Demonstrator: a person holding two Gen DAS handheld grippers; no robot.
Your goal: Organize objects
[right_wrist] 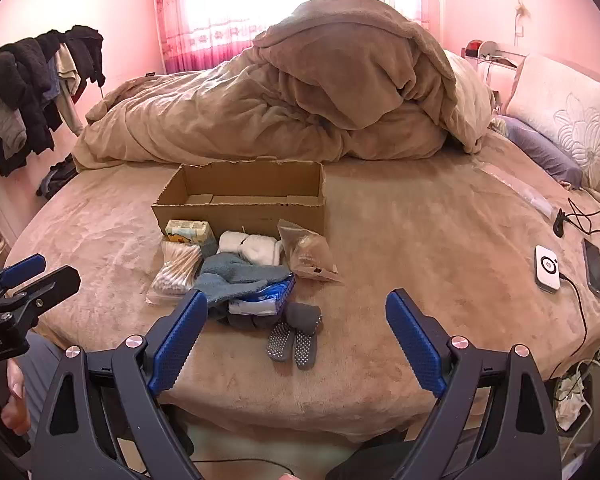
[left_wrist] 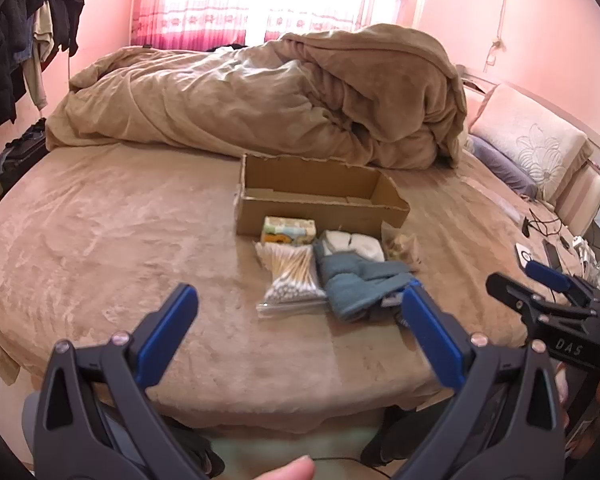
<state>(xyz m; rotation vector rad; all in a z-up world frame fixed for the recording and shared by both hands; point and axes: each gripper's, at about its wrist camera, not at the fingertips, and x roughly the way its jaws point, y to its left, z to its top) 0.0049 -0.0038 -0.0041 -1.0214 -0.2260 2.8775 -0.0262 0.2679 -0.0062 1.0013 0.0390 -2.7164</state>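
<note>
Both sets of fingers spread wide, grasping nothing. Open brown cardboard box (right_wrist: 240, 200) mid-bed, items heaped toward the near edge. Best starting with the loose grey grip-dotted socks (right_wrist: 294, 340) under the right gripper (right_wrist: 296, 312); left gripper (left_wrist: 300, 304) ready over the clear bag of cotton swabs (left_wrist: 290, 276).

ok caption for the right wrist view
Open right tool hovers over the bed's socks and an empty cardboard box.

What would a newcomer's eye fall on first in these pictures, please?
Probably the rumpled tan duvet heaped at the back of the bed. Next, the empty cardboard box mid-bed, with cotton swabs, socks and cloths clustered before it. Both grippers, left and right, hover open.
</note>
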